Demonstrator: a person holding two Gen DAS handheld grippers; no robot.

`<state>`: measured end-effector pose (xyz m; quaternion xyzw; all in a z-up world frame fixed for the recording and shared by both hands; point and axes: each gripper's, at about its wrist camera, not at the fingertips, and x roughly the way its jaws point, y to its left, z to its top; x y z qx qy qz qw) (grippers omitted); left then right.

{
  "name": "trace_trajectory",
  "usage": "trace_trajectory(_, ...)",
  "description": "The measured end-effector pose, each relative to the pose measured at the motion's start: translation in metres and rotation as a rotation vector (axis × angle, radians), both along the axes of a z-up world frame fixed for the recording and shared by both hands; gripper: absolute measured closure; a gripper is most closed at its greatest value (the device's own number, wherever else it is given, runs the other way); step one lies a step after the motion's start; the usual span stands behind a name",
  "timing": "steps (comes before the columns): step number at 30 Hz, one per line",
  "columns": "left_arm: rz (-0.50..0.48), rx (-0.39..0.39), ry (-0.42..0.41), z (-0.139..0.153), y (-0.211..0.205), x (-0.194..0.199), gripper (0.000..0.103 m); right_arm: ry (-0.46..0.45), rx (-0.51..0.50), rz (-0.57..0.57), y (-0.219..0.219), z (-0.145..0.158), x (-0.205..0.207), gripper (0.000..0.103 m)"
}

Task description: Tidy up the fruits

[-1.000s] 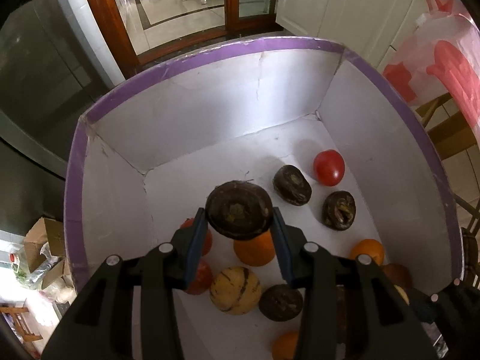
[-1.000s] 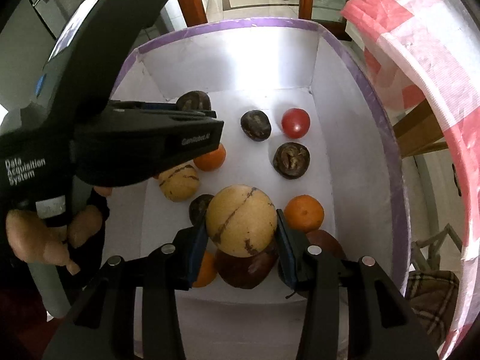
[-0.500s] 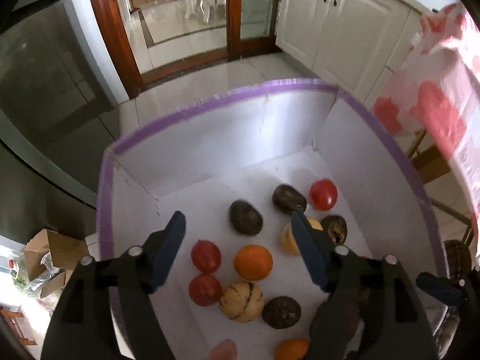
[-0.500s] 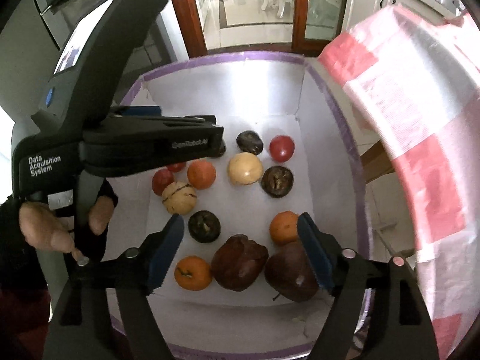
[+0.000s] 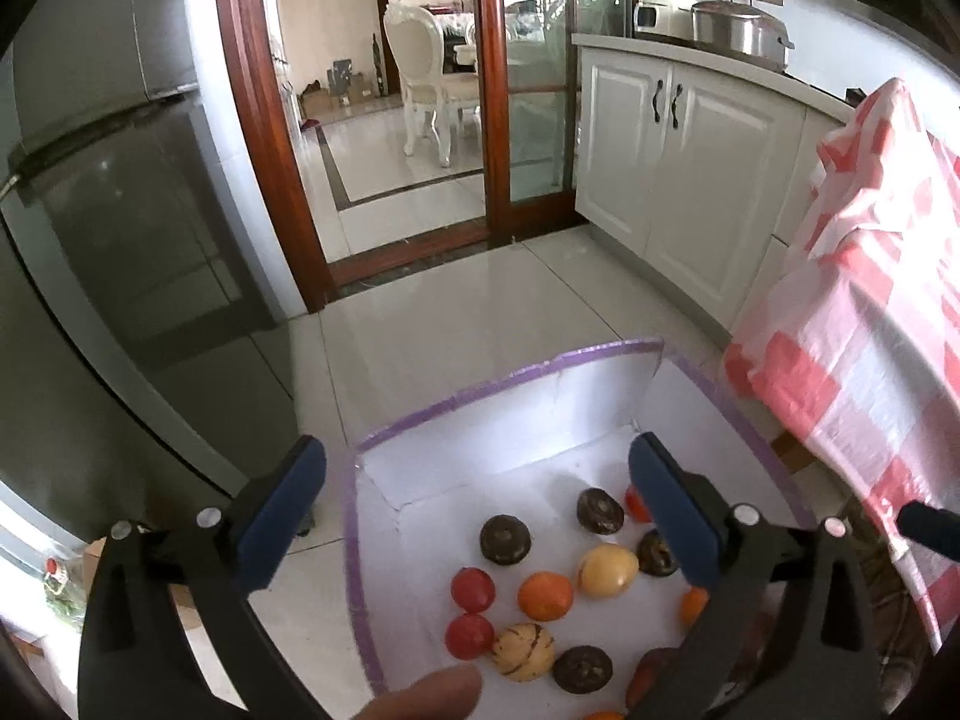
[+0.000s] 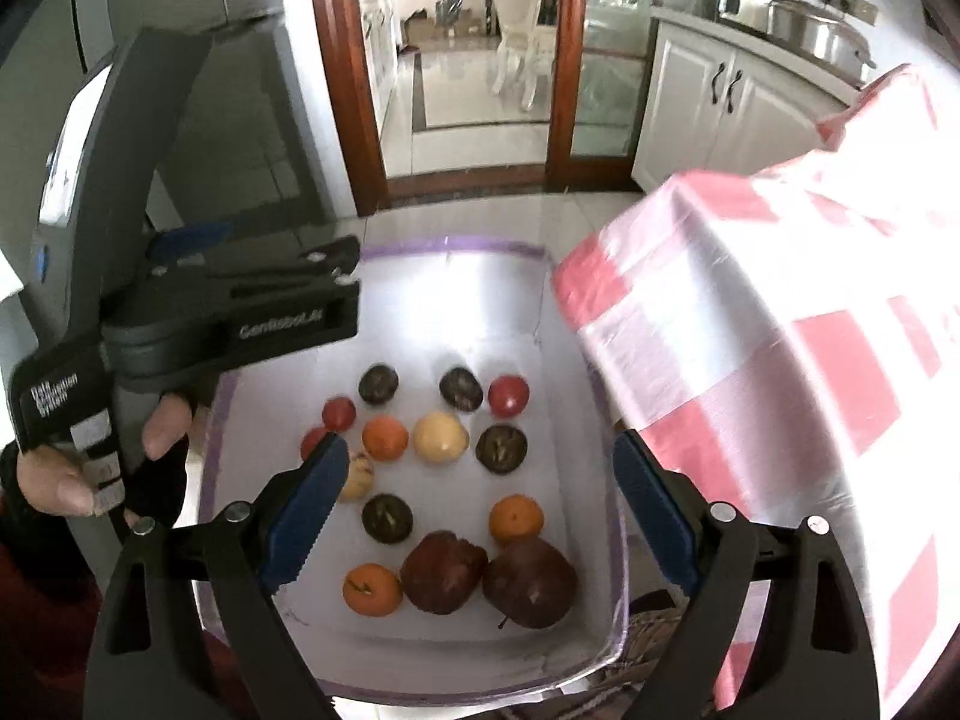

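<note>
Fruits lie loose in the purple-rimmed box

Fruits rest on the white floor of the box (image 6: 618, 540), which stands on the tiled kitchen floor beside a red-and-white checked tablecloth (image 6: 780, 360) that overhangs its right wall. A pale yellow melon (image 6: 440, 437) sits mid-box, between an orange (image 6: 384, 437) and a dark wrinkled passion fruit (image 6: 501, 449); a red tomato (image 6: 508, 395) lies at the far right. Nearest the right-wrist camera, two large dark-red apples (image 6: 443, 571) touch one another. Both claws hang above the fruit, well apart from it. The left claw (image 5: 477, 519) is spread wide and holds nothing; the right claw (image 6: 480, 516) is likewise released, its jaws framing the box.
</note>
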<state>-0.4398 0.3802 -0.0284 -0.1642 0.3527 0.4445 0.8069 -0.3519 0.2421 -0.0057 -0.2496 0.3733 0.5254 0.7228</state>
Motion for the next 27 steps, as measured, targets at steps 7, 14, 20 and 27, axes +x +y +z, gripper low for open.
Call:
trace_trajectory(7,-0.067,-0.106,0.005,0.003,0.001,0.001,0.002,-0.005,-0.037,-0.034,0.000,0.010,0.004,0.016)
trace_trajectory(14,-0.088,-0.268,0.025,-0.026,0.001,0.004,0.002,0.087,-0.117,-0.055,0.000,-0.015,0.007,0.016)
trace_trajectory(20,-0.066,-0.344,0.070,-0.052,-0.001,0.005,0.002,0.120,-0.240,-0.083,0.004,-0.052,0.005,0.016)
trace_trajectory(27,-0.061,-0.377,0.109,-0.066,-0.003,0.005,0.002,0.131,-0.303,-0.084,0.004,-0.068,-0.001,0.016)
